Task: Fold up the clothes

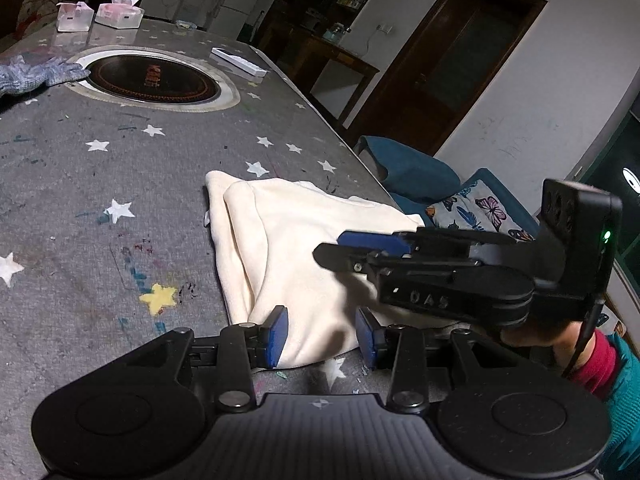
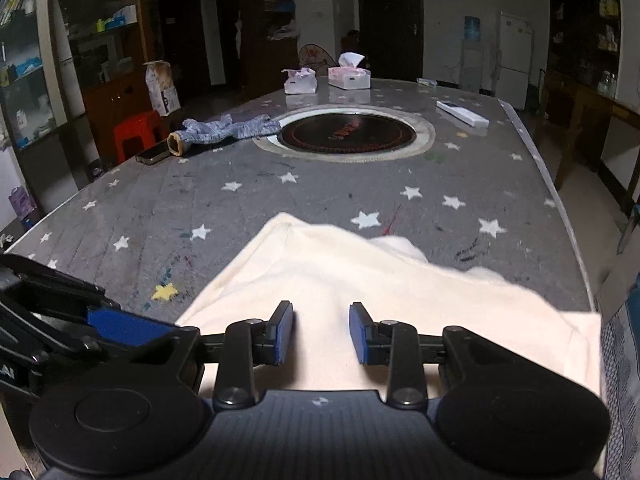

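A cream garment (image 1: 296, 240) lies partly folded on the grey star-patterned table cover, near the table's right edge; it also shows in the right wrist view (image 2: 340, 288). My left gripper (image 1: 322, 336) is open and empty, its blue pads just above the garment's near edge. My right gripper (image 2: 322, 334) is open and empty over the garment's near part. In the left wrist view the right gripper (image 1: 360, 246) reaches in from the right above the cloth.
A round black hotplate (image 2: 346, 133) is set in the table's middle. A blue-grey knit garment (image 2: 228, 128), a phone (image 2: 153, 153), two tissue boxes (image 2: 348, 76) and a white remote (image 2: 462, 114) lie farther back. A blue sofa with a butterfly cushion (image 1: 476, 208) stands beyond the right edge.
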A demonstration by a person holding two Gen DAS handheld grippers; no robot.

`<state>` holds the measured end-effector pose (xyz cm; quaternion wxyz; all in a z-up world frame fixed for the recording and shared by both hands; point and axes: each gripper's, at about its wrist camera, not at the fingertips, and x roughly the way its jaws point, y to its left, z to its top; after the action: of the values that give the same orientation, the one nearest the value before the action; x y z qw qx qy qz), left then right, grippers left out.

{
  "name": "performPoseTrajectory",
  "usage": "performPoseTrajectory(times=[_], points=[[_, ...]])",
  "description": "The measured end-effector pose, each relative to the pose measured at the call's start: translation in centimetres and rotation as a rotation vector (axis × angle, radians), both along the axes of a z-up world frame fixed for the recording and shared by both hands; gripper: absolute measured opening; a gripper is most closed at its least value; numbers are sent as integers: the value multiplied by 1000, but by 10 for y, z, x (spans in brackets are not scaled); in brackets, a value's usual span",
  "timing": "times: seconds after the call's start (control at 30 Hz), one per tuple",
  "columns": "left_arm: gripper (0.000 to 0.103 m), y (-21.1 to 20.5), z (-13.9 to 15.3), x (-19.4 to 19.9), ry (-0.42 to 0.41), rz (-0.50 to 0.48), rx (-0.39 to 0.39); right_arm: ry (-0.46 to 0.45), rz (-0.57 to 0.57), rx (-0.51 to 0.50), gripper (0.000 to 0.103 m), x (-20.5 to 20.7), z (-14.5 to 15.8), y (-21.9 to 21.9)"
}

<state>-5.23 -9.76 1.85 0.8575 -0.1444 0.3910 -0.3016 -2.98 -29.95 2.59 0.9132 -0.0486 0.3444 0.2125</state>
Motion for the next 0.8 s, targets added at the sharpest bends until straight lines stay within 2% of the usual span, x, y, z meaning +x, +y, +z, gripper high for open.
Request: performPoseTrajectory(times=[0.37,0.5,0.57,0.8], points=[[41,1,-2,1,8,-5,-13,-12,-32,0,29,37,5,3],[41,2,-3,2,11,-7,-17,37,-42,-6,25,52,-10,7],[41,2,-3,3,13,-8,-19,29,-32,-28,25,53,-11,10],[41,3,-4,3,17,-10,-28,3,-4,-10,22,59,4,23]])
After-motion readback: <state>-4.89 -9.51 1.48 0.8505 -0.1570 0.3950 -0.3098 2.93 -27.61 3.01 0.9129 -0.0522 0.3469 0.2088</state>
